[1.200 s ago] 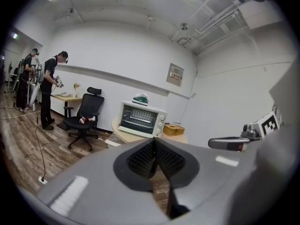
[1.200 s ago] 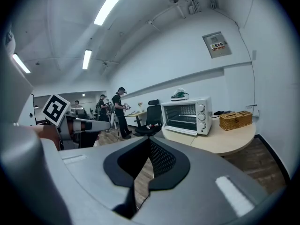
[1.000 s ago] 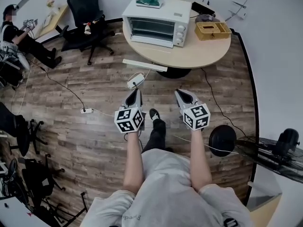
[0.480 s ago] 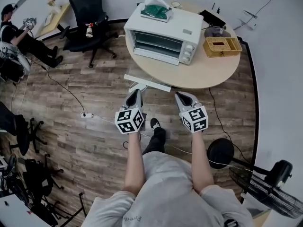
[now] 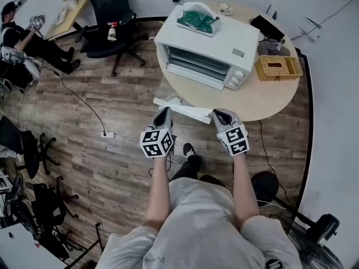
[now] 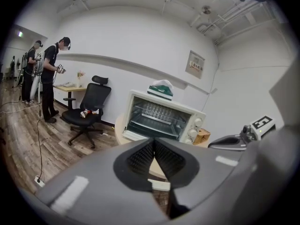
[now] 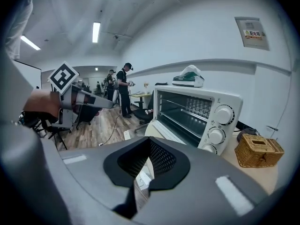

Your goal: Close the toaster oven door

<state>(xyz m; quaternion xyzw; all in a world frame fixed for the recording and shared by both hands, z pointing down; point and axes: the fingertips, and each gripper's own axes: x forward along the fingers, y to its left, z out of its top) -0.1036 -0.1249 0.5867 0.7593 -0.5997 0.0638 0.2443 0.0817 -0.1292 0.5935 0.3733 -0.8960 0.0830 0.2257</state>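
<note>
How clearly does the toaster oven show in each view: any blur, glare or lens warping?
Head view: toaster oven sharp, evenly lit, slightly warped by the wide lens. Left gripper view: it is small but sharp, with strong fisheye and dark corners. Right gripper view: it is large and crisp, no glare.

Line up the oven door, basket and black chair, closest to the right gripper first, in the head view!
1. The oven door, open, just left of the right gripper.
2. The basket, on the table, up to the right.
3. The black chair, far up left.
</note>
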